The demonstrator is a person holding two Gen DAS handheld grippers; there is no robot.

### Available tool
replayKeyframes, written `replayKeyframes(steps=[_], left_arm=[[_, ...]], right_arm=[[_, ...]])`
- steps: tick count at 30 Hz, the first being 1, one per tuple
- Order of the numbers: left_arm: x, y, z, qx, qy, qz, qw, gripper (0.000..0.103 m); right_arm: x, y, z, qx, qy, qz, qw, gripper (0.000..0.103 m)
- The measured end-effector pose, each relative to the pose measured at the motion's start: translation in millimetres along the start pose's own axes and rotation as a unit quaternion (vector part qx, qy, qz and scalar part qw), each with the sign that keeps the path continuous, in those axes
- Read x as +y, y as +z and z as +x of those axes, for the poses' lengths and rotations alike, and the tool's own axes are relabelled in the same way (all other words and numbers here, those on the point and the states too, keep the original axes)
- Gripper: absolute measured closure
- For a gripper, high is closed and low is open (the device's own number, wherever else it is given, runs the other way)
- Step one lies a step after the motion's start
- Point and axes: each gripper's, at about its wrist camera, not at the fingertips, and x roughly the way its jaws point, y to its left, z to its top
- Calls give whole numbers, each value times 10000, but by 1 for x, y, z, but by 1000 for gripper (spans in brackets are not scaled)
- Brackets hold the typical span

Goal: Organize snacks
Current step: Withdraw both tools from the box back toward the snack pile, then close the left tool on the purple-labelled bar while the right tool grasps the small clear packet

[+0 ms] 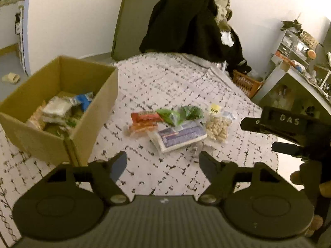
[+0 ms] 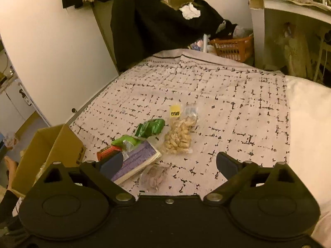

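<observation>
We reach both empty, spread tools, left tool [image 1: 162,162] and right tool [image 2: 169,163], toward snack packets at twelve o'clock; next, grip the purple packet [image 1: 180,137] for the cardboard box [image 1: 92,124].

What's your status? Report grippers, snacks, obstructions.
Left gripper and right gripper open, empty. Snacks loose on bed, some already in box. Nothing in the way.

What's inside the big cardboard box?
The cardboard box holds a blurry heap of snack packets: a white one on top and a blue one behind it. Whatever lies under the heap is covered.
</observation>
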Motion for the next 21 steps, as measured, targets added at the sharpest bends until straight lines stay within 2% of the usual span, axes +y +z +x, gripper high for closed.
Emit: replayKeyframes(steps=[2,10,12,17,21], left_arm=[[1,-2,8,59,-10,-56,10000,35],[1,-2,39,113,66,-121,9998,37],[2,-1,47,135,36,-155,9998,37],[3,0,63,127,36,-97,9999,38],[6,2,72,80,-51,-41,9999,38]], right_arm=[[-2,-1,4,97,59,58,9999,14],[-5,-6,23,490,310,324,9978,21],[-4,-7,29,580,369,300,9972,30],[-3,-11,48,899,516,434,9937,39],[-4,-12,62,1033,647,634,9905,39]])
